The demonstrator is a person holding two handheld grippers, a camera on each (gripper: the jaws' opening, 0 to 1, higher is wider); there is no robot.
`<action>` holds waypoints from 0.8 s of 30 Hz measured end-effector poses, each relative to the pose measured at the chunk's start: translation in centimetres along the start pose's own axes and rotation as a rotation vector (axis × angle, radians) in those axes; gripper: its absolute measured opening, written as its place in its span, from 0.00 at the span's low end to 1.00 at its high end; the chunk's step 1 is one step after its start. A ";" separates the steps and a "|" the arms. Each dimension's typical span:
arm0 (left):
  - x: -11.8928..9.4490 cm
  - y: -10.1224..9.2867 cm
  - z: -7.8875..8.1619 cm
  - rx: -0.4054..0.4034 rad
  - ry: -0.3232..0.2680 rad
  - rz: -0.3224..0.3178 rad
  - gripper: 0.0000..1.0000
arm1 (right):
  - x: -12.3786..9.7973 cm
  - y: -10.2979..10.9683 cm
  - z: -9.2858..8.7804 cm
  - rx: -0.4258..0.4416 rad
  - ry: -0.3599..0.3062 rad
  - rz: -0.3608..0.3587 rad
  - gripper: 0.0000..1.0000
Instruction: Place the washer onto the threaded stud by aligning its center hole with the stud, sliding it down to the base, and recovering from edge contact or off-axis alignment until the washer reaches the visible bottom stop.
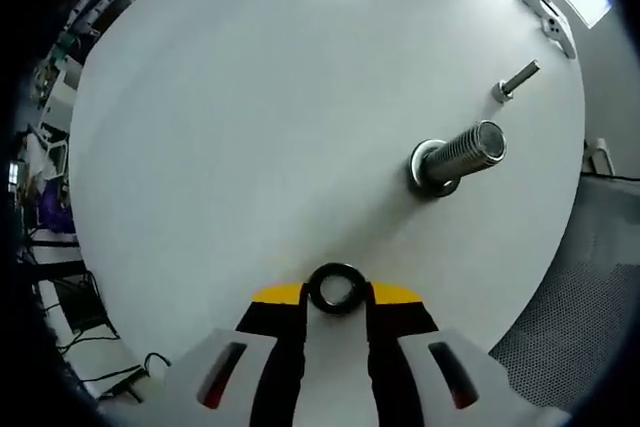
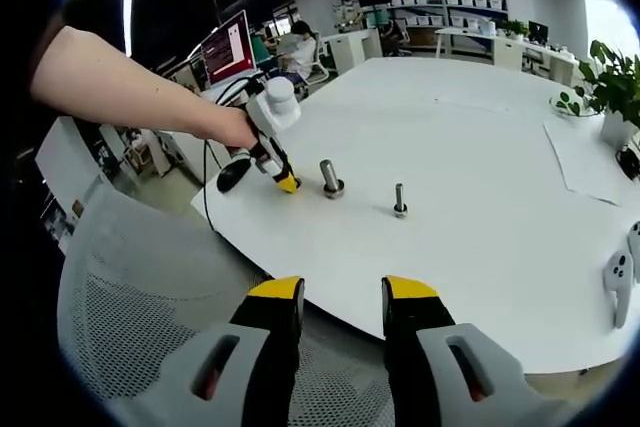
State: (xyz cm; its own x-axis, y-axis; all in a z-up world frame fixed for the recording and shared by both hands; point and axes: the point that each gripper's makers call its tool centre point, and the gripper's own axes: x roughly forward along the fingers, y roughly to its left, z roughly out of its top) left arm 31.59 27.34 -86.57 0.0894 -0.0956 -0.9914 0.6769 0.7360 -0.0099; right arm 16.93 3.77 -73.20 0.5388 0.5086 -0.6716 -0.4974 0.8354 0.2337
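Left tongs (image 1: 337, 297) pinching black ring washer (image 1: 336, 289); centre hole squarely over thick threaded steel stud (image 1: 462, 155). Right tongs (image 2: 341, 299) spread, idle.

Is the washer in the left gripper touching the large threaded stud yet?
Apart. In the left gripper view, the washer sits between the left gripper's jaw tips, with bare white table separating it from the large threaded stud.

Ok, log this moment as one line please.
left hand-held gripper: shut on washer | large stud: bare, washer not yet on it | right hand-held gripper: open, off the table edge
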 end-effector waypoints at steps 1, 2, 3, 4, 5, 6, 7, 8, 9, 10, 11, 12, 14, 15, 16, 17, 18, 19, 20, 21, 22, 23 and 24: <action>0.0 0.0 0.0 0.004 -0.001 0.001 0.20 | 0.0 0.0 0.0 0.001 -0.001 -0.001 0.34; 0.0 0.0 0.0 -0.002 -0.002 0.001 0.20 | 0.0 0.0 0.0 0.003 -0.002 -0.001 0.34; 0.1 0.0 0.0 -0.009 -0.003 0.002 0.20 | 0.0 0.0 0.0 0.002 -0.002 -0.001 0.34; 0.0 0.0 0.0 -0.006 -0.004 0.003 0.20 | 0.0 0.0 0.0 0.002 0.000 -0.002 0.34; 0.2 0.1 0.0 0.003 -0.005 0.004 0.20 | 0.0 0.0 0.0 0.002 0.000 -0.002 0.34; 0.2 0.1 0.0 0.010 -0.006 0.003 0.19 | 0.0 0.0 0.0 0.003 -0.001 -0.002 0.34; 0.0 0.0 0.0 0.019 -0.007 0.001 0.19 | 0.0 -0.1 0.0 0.004 -0.002 -0.002 0.34; 0.0 -0.1 -0.1 0.033 -0.006 -0.003 0.19 | 0.0 -0.1 0.0 0.005 -0.002 -0.002 0.34; 0.0 0.0 -0.1 0.039 -0.004 -0.006 0.19 | 0.0 -0.1 0.0 0.005 -0.002 -0.002 0.34; 0.0 0.0 -0.1 0.043 -0.003 -0.008 0.19 | 0.0 -0.1 0.0 0.004 -0.002 -0.002 0.34; 0.0 0.0 -0.1 0.053 -0.002 -0.011 0.19 | 0.0 -0.1 0.0 0.005 -0.002 -0.002 0.34; 0.0 0.0 -0.1 0.068 -0.004 -0.012 0.19 | 0.0 -0.1 0.0 0.007 -0.003 -0.002 0.34; 0.0 0.0 -0.2 0.086 -0.006 -0.010 0.19 | 0.0 -0.1 0.0 0.011 -0.005 -0.003 0.34; 0.0 -0.1 -0.2 0.098 -0.008 -0.008 0.18 | 0.0 -0.1 0.0 0.012 -0.005 -0.003 0.34; 0.0 -0.1 -0.2 0.115 -0.008 -0.006 0.18 | 0.0 -0.1 0.0 0.012 -0.005 -0.002 0.34; -0.1 -0.4 -0.3 0.134 -0.007 -0.009 0.18 | 0.0 0.0 0.0 0.012 -0.004 -0.001 0.34; -0.1 -0.6 -0.3 0.139 -0.008 -0.013 0.18 | 0.0 0.0 0.0 0.011 -0.004 -0.001 0.34; 0.0 -0.6 -0.1 0.152 -0.012 -0.018 0.18 | 0.0 0.0 0.0 0.010 -0.002 0.000 0.34; -0.1 -0.6 0.0 0.161 -0.019 -0.016 0.18 | 0.0 0.0 0.0 0.010 -0.001 0.001 0.34; -0.3 -0.6 0.2 0.164 -0.030 -0.014 0.18 | 0.0 0.0 0.0 0.010 -0.001 0.001 0.34; -0.6 -0.6 0.7 0.141 -0.056 -0.026 0.18 | 0.0 0.0 0.0 0.011 -0.001 0.001 0.34; -0.7 -0.8 1.0 0.117 -0.072 -0.041 0.18 | 0.0 0.0 0.0 0.012 -0.001 0.002 0.34; -1.0 -0.7 1.4 0.099 -0.089 -0.049 0.18 | 0.0 0.0 -0.1 0.013 -0.001 0.003 0.34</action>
State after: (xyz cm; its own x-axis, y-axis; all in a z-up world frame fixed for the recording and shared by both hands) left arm 32.06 26.04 -85.35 0.1160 -0.1916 -0.9746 0.7507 0.6594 -0.0403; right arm 16.89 3.78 -73.24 0.5382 0.5112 -0.6701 -0.4899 0.8367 0.2448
